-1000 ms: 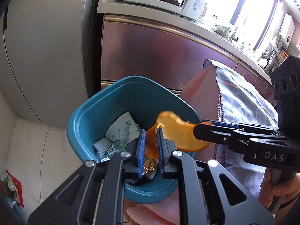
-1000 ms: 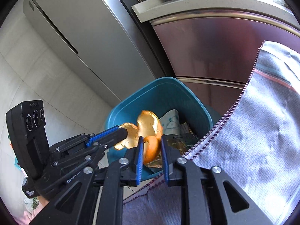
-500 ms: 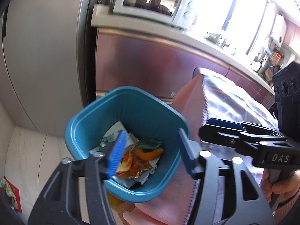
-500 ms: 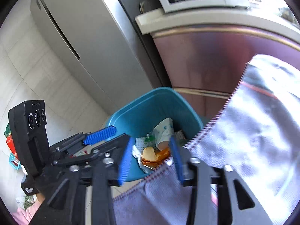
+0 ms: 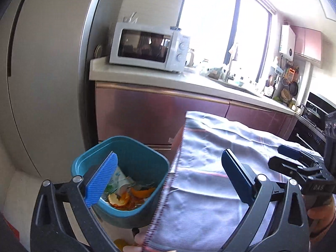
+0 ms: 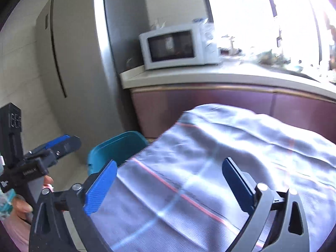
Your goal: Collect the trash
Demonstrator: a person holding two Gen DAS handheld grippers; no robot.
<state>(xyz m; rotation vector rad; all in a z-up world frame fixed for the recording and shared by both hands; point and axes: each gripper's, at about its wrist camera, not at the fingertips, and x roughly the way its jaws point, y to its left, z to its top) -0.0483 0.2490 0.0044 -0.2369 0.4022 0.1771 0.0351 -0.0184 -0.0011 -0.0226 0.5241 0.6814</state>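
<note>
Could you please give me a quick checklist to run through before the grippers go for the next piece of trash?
1. Left gripper empty, jaws opening: ok.
2. Right gripper empty, jaws opening: ok.
3. Orange peel inside the teal bin: ok.
4. Bin upright beside the cloth-covered table: ok.
5. Floor clear of trash: not ok, an orange scrap lies below the bin.
6. More trash on the table: cannot tell.
</note>
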